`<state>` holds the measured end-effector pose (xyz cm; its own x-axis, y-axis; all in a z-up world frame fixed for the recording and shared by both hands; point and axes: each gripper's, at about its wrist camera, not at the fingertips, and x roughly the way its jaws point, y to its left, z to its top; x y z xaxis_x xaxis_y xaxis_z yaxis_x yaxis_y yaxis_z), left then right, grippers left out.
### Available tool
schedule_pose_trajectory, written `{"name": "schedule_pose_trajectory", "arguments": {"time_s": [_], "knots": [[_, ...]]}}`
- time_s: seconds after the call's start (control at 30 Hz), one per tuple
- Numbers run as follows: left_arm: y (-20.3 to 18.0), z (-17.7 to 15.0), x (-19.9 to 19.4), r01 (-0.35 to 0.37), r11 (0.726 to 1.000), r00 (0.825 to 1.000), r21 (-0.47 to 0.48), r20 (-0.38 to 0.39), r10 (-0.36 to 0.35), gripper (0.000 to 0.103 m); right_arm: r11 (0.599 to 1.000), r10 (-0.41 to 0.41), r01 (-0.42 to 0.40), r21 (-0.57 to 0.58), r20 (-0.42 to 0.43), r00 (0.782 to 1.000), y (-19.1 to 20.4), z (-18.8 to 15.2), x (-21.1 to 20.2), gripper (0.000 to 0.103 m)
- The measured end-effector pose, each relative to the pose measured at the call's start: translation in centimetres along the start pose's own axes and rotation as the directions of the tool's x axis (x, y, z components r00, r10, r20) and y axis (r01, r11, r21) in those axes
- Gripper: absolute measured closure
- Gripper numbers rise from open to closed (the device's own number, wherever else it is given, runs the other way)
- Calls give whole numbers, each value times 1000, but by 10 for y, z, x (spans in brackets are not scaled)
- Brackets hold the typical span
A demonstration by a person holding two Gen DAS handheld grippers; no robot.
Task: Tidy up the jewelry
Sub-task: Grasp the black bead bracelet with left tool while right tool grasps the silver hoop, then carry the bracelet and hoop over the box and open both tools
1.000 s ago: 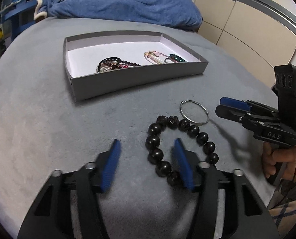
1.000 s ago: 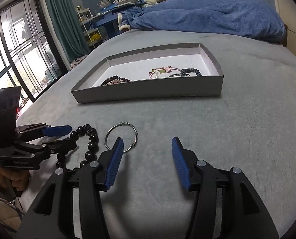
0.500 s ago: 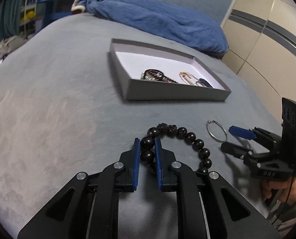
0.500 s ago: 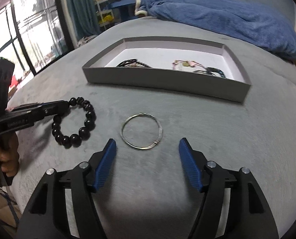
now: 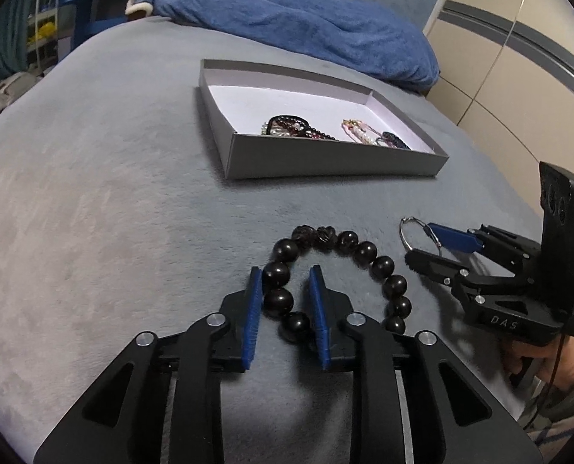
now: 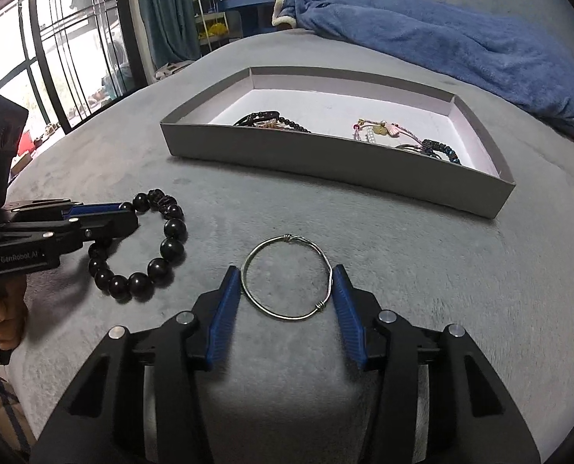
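A black bead bracelet (image 5: pixel 364 249) lies on the grey bed cover; it also shows in the right wrist view (image 6: pixel 171 247). My left gripper (image 5: pixel 285 282) straddles its left side, pads close on the beads with a little gap. A thin silver bangle (image 6: pixel 287 276) lies flat to its right, seen too in the left wrist view (image 5: pixel 407 228). My right gripper (image 6: pixel 287 290) brackets the bangle, pads touching both sides of it. A grey shallow box (image 5: pixel 325 162) holding several bracelets (image 5: pixel 287 127) stands farther back, also seen in the right wrist view (image 6: pixel 325 158).
A blue blanket (image 5: pixel 306 27) lies bunched behind the box. Cream cabinet doors (image 5: pixel 519 77) stand at the right. Windows and a curtain (image 6: pixel 55 38) are at the left, with blue shelves at the back. The bed cover (image 5: pixel 113 193) slopes down at its edges.
My left gripper closed on the bead bracelet's left side, then eased slightly apart. My right gripper moved forward over the silver bangle and narrowed until its pads reached the bangle's sides.
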<state>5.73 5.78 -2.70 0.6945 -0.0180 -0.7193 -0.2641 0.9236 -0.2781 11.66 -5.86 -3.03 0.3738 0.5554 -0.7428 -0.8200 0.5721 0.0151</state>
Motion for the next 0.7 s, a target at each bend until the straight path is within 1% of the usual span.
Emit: {"name": "schedule_pose_trajectory", "arguments": {"time_s": [0.07,0.2,0.27,0.3,0.33,0.4,0.5,0.7], "knots": [[-1,0,1,-4,1000,1000,6,-7,4,74,1000,5,-5,2,10,1000,-1,0,-1,55],[-1,0,3,-5,1000,1000,12,-16,6,75,1000,14,-15,17,34,999,-4,-1,-6,55],[-1,0,3,-6,1000,1000,15,-15,6,82,1000,17,-18,24,43,999,-5,-1,-9,55],[-1,0,3,-4,1000,1000,13,-14,4,83,999,18,-19,28,47,999,-6,-1,-9,55],[0,0,1,1,1000,1000,9,-9,-1,89,999,20,-22,32,51,999,-7,-1,-10,55],[1,1,-3,17,1000,1000,1,10,-17,88,999,25,-27,41,57,998,-9,-1,-11,55],[-2,5,-10,40,999,998,12,41,-40,88,998,32,-36,52,70,997,-12,-1,-14,55],[-18,21,-29,101,994,988,53,111,-106,88,995,53,-62,75,109,993,-17,2,-22,55]]}}
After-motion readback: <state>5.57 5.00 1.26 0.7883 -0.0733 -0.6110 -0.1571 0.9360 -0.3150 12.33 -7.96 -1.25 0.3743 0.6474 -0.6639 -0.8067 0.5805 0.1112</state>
